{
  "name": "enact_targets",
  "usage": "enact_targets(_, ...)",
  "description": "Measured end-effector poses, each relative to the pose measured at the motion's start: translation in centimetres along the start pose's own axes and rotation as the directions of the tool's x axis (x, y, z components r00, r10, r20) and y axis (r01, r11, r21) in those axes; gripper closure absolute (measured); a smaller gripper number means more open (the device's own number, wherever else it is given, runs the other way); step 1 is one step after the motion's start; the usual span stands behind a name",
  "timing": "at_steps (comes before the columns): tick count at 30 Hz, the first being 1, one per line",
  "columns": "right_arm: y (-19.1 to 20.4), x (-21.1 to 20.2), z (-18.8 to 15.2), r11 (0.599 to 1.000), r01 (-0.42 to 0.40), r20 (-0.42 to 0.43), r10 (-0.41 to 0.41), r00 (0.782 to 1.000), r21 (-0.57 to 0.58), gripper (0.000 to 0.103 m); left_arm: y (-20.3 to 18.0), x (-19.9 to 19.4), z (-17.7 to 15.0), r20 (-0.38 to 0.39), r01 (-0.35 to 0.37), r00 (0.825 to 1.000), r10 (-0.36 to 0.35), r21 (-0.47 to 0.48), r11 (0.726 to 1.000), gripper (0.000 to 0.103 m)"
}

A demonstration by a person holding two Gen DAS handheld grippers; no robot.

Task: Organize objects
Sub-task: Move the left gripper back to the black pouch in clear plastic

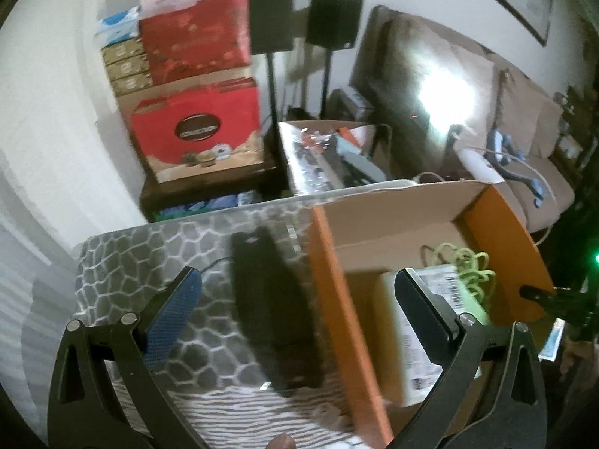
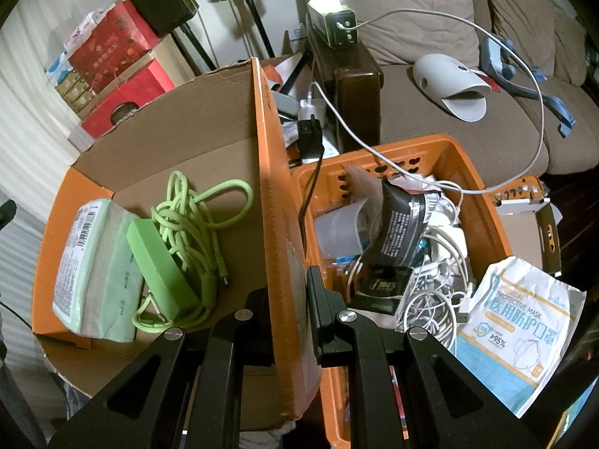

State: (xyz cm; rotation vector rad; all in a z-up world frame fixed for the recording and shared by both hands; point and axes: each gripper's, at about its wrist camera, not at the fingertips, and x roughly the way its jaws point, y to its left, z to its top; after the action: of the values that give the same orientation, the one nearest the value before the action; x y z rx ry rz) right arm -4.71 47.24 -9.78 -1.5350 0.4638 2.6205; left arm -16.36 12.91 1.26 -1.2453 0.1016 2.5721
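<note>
An orange cardboard box (image 2: pixel 269 194) stands open, and my right gripper (image 2: pixel 288 295) is shut on its right wall. Inside lie a green power bank (image 2: pixel 161 269), a coiled green cable (image 2: pixel 194 220) and a pale green packet (image 2: pixel 93 265). My left gripper (image 1: pixel 299 299) is open and holds nothing; it hovers over the box's left wall (image 1: pixel 337 299). A long black flat object (image 1: pixel 273 307) lies blurred on the patterned cloth (image 1: pixel 149 254) between its fingers. The packet (image 1: pixel 430 321) and the cable (image 1: pixel 468 265) show inside the box behind the right finger.
An orange plastic basket (image 2: pixel 486 202) right of the box is crammed with white cables, a black pouch and a clear cup. A mask packet (image 2: pixel 520 321) leans on its rim. Red gift boxes (image 1: pixel 202 112) and speakers stand behind; a sofa (image 2: pixel 430 138) is at right.
</note>
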Motion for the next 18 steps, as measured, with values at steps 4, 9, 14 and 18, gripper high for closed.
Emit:
enact_targets(4,0.0,0.0,0.0,1.000,-0.002,0.002,0.002,1.000,0.002,0.091,3.2,0.5,-0.3,-0.014,-0.023,1.000,0.022,-0.040,0.999,0.000)
enact_targets(9,0.0,0.0,0.1,1.000,-0.009,0.002,0.009,1.000,0.009,0.091,6.1,1.3,-0.7,-0.031,-0.045,0.999,0.042,-0.076,0.996,0.000)
enact_targets(14,-0.1,0.0,0.2,1.000,-0.021,0.002,0.021,1.000,0.017,0.090,8.8,2.9,-1.5,-0.066,-0.076,0.995,0.069,-0.107,0.991,0.000)
enact_targets(18,-0.2,0.0,0.2,0.999,-0.033,0.003,0.033,0.999,0.022,0.090,10.6,4.3,-2.1,-0.096,-0.096,0.992,0.084,-0.131,0.987,0.000)
